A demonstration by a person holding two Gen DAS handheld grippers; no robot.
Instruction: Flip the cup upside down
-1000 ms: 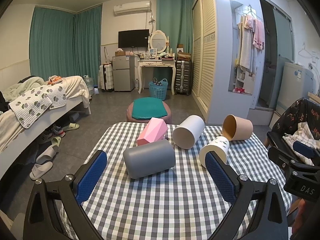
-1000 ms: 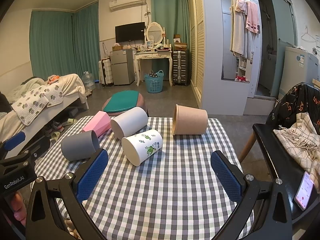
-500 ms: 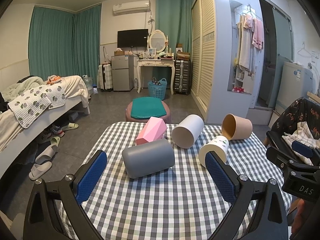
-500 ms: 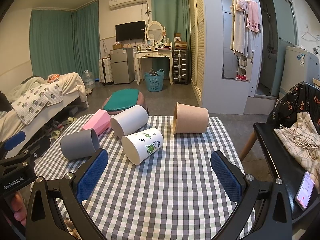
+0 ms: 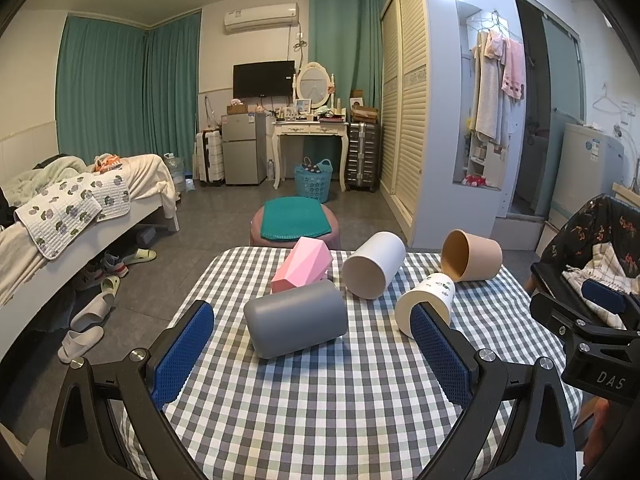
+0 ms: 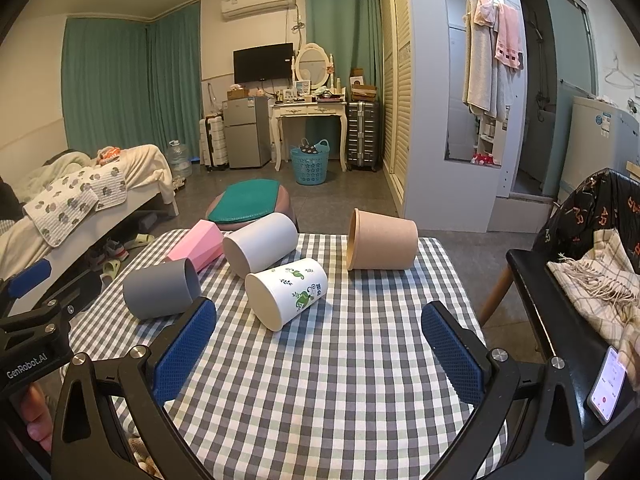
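Several cups lie on their sides on the checked table (image 5: 320,400). A grey cup (image 5: 296,324) lies just ahead of my open, empty left gripper (image 5: 312,352). Behind it lie a pink faceted cup (image 5: 302,266), a plain white cup (image 5: 374,266), a white cup with green leaf print (image 5: 426,304) and a tan cup (image 5: 472,256). In the right wrist view my open, empty right gripper (image 6: 320,348) is just short of the leaf-print cup (image 6: 288,298), with the grey cup (image 6: 160,294), pink cup (image 6: 196,244), white cup (image 6: 260,250) and tan cup (image 6: 382,246) around it.
A black chair with a scarf (image 6: 580,280) and a phone (image 6: 608,384) stands right of the table (image 6: 320,400). A round stool with a green cushion (image 5: 296,222) is beyond the far edge. A bed (image 5: 60,216) is at the left.
Both grippers have eased slightly forward towards the cups. The cups have not moved.
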